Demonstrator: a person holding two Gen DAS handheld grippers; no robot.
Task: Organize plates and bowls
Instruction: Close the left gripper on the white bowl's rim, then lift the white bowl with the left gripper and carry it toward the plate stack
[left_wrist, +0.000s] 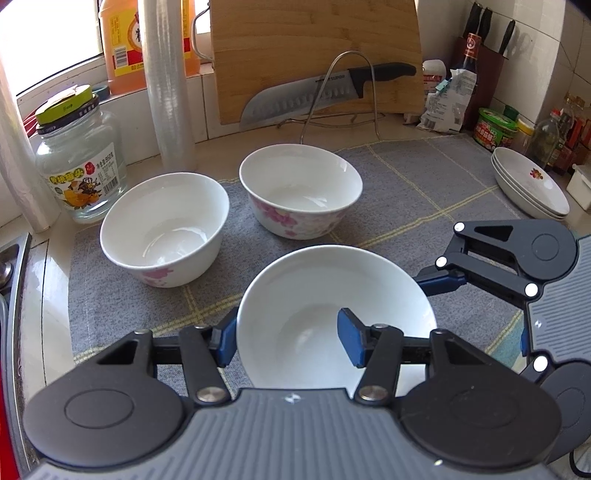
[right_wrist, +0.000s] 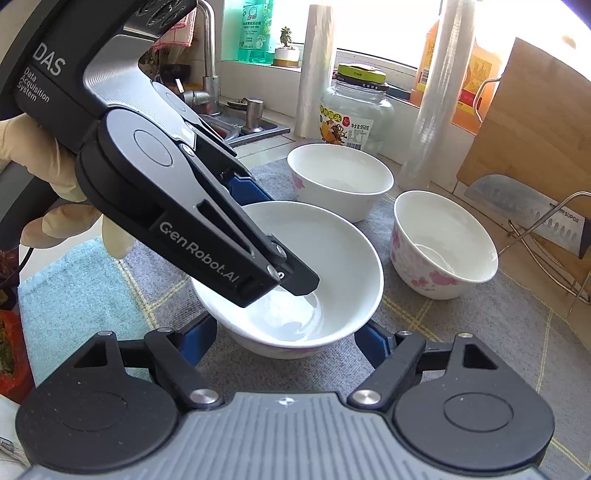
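Clamped on the near bowl (left_wrist: 332, 317), our left gripper (left_wrist: 291, 341) has one blue pad outside the wall at the lower left of the left wrist view and the other inside the basin; the jaws are at their tightest and the rim sits between them. From the right wrist view we see that same left gripper (right_wrist: 284, 280) slanting down from the upper left into the near bowl (right_wrist: 295, 277), its tip deep in the basin.

Our right gripper (right_wrist: 286, 339) stands wide, empty, its blue pads either side of the bowl's foot at the bottom of the frame, not touching it as far as we can tell.

The relation that matters for us: the two other bowls lie beyond the held one, toward the top of the left wrist view. The plain-looking bowl (left_wrist: 164, 229) is up and left, the flowered bowl (left_wrist: 301, 192) straight above centre. Both stand upright on the grey mat (left_wrist: 424, 192), near each other but apart. The stacked plates (left_wrist: 532, 188) sit far right, well apart.

We judge the next move to be a lift and a carry forward, to nest the held bowl into one of those two; the left hand is the one already committed.
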